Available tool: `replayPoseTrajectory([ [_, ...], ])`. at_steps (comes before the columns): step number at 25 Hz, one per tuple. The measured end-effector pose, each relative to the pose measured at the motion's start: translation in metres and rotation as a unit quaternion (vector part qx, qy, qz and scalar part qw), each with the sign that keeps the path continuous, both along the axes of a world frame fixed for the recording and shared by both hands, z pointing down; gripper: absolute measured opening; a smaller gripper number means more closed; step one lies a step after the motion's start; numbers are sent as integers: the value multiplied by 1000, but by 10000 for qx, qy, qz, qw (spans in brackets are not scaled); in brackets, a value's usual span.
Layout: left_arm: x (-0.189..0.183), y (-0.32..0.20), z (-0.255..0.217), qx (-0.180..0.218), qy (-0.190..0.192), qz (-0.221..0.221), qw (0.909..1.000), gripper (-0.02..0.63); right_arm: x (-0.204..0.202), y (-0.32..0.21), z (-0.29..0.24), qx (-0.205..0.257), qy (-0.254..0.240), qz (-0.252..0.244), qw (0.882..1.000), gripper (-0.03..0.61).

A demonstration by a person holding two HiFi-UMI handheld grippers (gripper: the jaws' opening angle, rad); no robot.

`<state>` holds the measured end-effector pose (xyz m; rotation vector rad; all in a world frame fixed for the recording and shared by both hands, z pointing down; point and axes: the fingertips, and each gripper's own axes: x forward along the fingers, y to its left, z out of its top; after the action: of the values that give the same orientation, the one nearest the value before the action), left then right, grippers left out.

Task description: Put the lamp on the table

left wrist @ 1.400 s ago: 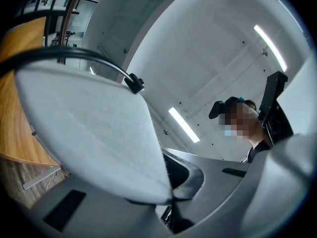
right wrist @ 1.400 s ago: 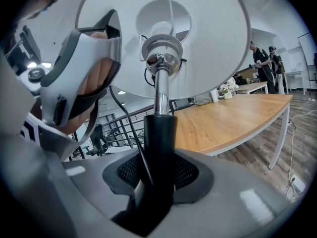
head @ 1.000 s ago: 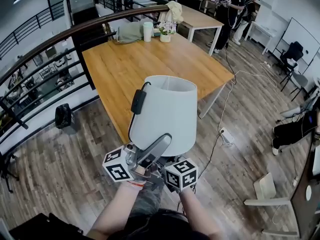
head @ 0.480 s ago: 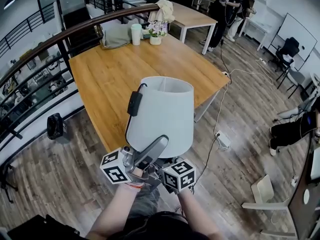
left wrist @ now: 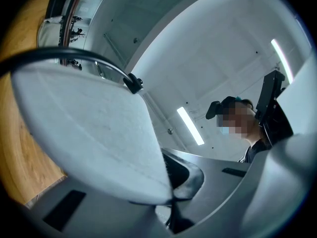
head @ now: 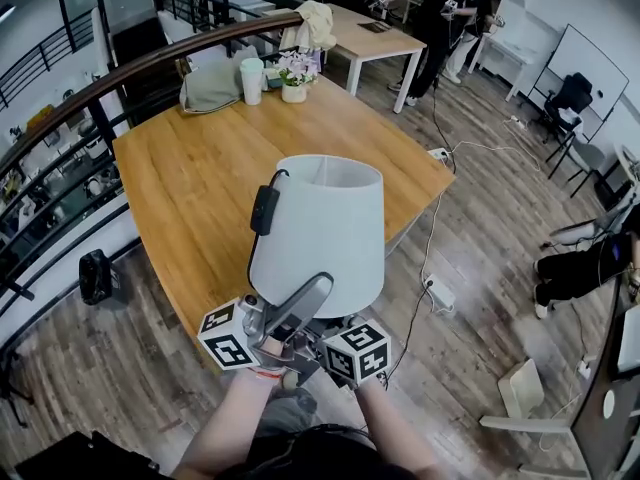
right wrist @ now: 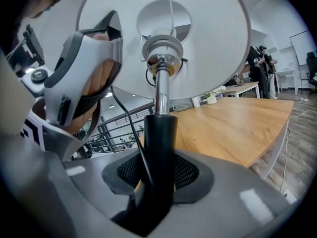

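- The wooden table [head: 190,183] has a broad bare top. Only its far edge is taken, by a folded grey cloth [head: 212,86], a cup [head: 252,80] and a small flower pot [head: 294,78], so there is plenty of room to set down near the middle.
- A railing [head: 120,73] runs just beside the table's left edge. I'd come in over the near edge and keep the shade off the rail.
- I carry the lamp [head: 320,230] upright in the air, over the table's near edge and not yet resting on it.
- Its lampshade [left wrist: 84,128] looks light, thin and easily dented, so I judge it good only for steadying.
- My left gripper [head: 315,290] pinches the shade's lower rim, one jaw outside and one inside.
- My right gripper [right wrist: 159,170] is clamped on the black stem [right wrist: 159,133], which looks stiff and smooth. That is the place to bear the weight, though it could slip.
- The cord with its inline switch [head: 264,211] hangs loose down the shade and could snag on the table's edge.
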<state>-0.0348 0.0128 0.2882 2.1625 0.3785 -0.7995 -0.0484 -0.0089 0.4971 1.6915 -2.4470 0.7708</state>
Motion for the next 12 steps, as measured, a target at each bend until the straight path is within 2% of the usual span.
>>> replayPoseTrajectory([
  [6,35,-27,-4,102,50,149,9998,5,38,-31,-4,98,47,156,9998,150],
  [12,49,-47,-1,184,-17,98,9998,5,48,-54,-2,149,-38,94,9998,150],
])
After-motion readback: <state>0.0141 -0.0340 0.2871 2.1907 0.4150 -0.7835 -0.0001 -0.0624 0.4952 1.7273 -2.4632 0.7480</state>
